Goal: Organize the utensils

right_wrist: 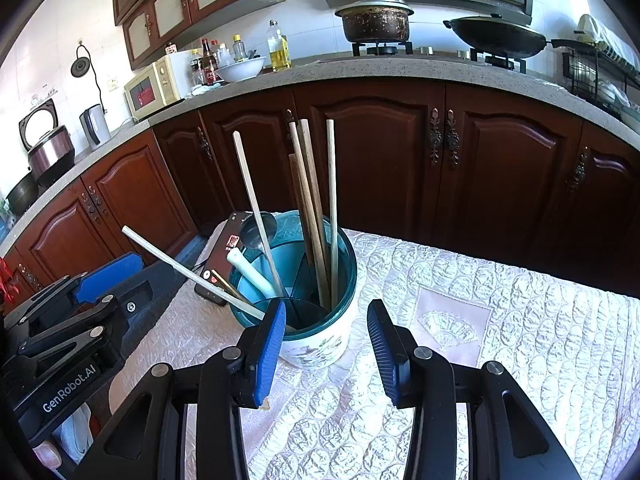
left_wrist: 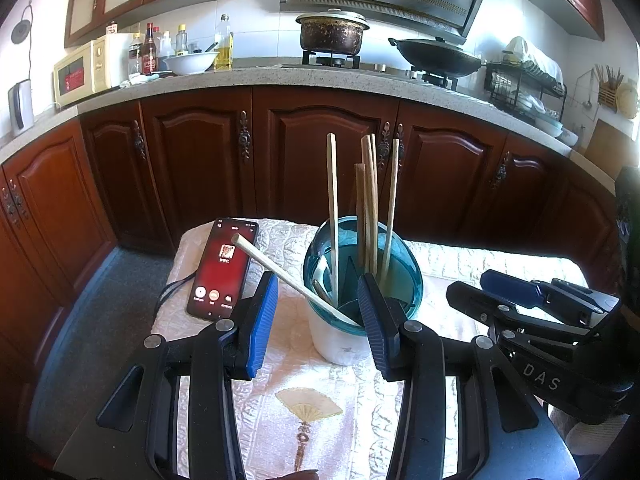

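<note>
A white utensil holder with a teal rim [left_wrist: 340,340] [right_wrist: 320,344] stands on a small cloth-covered table [left_wrist: 320,400] [right_wrist: 500,340]. Several wooden chopsticks [left_wrist: 370,200] [right_wrist: 310,200] stand upright in it, and one pale chopstick [left_wrist: 288,276] [right_wrist: 188,272] leans out to the left. A metal spoon [right_wrist: 258,230] and a pale handle [right_wrist: 252,274] also sit in it. My left gripper [left_wrist: 318,312] is open and empty just in front of the holder. My right gripper [right_wrist: 326,340] is open and empty, close to the holder's front; it also shows in the left wrist view [left_wrist: 496,292].
A phone [left_wrist: 222,268] with a lit screen lies on the table left of the holder, with a cable. Dark wood cabinets [left_wrist: 320,160] and a counter with a pot [left_wrist: 332,32], wok [left_wrist: 438,56], bottles and a microwave [left_wrist: 84,70] stand behind.
</note>
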A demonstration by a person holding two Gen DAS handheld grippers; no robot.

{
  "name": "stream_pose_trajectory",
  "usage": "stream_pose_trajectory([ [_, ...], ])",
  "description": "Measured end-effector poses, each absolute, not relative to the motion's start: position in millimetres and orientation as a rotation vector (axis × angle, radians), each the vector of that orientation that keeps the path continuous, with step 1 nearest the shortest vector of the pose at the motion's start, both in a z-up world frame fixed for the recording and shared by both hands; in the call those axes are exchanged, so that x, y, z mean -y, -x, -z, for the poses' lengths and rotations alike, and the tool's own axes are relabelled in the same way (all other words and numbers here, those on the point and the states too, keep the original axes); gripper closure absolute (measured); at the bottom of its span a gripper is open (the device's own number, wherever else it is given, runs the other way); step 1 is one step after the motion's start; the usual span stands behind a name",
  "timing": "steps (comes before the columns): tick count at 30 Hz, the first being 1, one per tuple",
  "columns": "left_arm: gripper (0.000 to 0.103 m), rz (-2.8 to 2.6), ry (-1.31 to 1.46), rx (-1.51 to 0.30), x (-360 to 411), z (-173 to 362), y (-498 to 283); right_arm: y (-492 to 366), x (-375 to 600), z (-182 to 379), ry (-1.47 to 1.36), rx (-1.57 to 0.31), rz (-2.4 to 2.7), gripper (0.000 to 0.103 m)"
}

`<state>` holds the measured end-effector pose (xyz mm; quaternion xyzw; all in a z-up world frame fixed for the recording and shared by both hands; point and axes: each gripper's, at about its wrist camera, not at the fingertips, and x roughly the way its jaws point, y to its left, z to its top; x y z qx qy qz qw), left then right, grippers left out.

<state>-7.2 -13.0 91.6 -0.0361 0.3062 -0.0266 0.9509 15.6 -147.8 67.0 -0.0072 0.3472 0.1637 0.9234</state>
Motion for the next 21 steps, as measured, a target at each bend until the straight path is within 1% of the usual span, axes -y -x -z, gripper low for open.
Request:
stream_pose_trajectory([
  [21,0.062,0.054,0.081,-0.629,11.3,-88.1,6.8,-14.7,140.1,-64.9,0.026,-0.723,-0.343,0.063],
])
